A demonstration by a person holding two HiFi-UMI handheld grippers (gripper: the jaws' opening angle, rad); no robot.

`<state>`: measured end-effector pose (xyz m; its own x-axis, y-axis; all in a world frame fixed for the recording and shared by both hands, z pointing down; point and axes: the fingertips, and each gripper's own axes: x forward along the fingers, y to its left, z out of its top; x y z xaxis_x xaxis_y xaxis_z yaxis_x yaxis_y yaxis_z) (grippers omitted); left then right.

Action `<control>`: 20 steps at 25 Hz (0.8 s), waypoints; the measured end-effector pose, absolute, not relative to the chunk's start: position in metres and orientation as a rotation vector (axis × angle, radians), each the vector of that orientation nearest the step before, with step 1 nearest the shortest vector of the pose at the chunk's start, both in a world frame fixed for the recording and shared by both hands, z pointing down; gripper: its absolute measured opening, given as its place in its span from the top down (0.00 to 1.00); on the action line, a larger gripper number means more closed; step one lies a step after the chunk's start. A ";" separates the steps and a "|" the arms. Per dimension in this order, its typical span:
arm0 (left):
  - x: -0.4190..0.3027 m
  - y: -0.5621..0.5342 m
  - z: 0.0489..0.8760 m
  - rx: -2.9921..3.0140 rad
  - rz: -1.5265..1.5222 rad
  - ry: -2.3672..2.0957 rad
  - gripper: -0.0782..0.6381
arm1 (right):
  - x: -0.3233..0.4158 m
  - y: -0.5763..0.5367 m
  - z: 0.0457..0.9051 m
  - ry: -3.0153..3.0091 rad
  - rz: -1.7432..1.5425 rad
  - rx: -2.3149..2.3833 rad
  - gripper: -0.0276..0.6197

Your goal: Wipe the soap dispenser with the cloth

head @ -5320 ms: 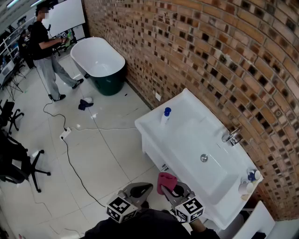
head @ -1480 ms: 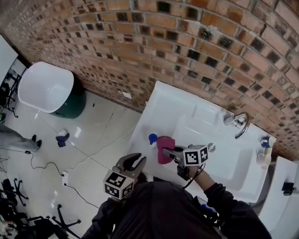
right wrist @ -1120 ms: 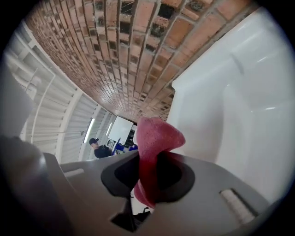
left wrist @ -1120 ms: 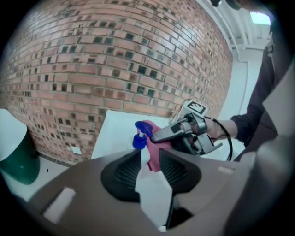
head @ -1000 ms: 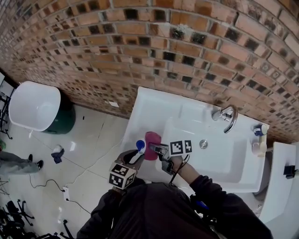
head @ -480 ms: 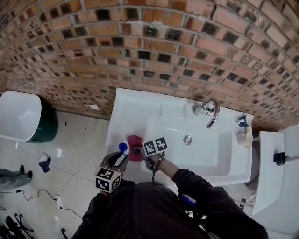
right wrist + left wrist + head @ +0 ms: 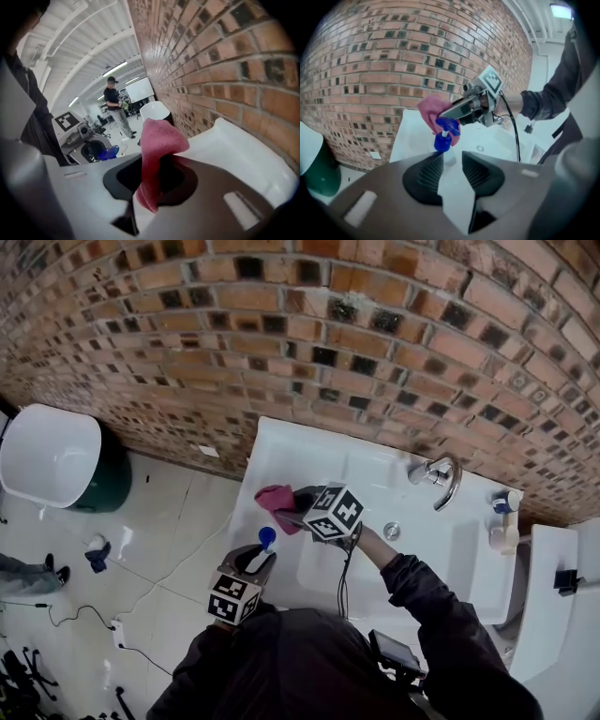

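Right now my left claw (image 7: 255,561) is clamped on the soap dispenser (image 7: 266,537). My ribbed pads press its clear body from both sides, and the blue pump head sticks up just past my fingertips. The dispenser is at the near left edge of the white sink (image 7: 281,451), over the flat rim rather than the basin. Whether its base touches the rim I cannot tell. My right claw (image 7: 298,505) pinches the pink cloth (image 7: 277,495), which bunches out beyond the jaws and hangs down between them. That claw hovers above the sink's left rim, closer than the dispenser to the brick wall (image 7: 281,334) behind the sink. From the head view, the cloth is near the pump head but apart from it. The tap (image 7: 441,474) stands at the back of the sink, well off to the right.
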<state>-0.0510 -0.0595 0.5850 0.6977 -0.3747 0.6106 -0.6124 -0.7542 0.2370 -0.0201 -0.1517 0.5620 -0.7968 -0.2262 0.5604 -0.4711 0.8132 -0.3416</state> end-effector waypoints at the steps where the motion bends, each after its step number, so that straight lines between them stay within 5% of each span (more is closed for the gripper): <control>1: -0.051 -0.059 0.585 2.482 0.764 -0.767 0.71 | -0.025 -0.153 0.563 -2.483 0.609 0.472 0.85; 20: -0.057 -0.056 0.596 2.435 0.846 -0.782 0.70 | -0.045 -0.145 0.682 -2.183 0.773 0.220 0.85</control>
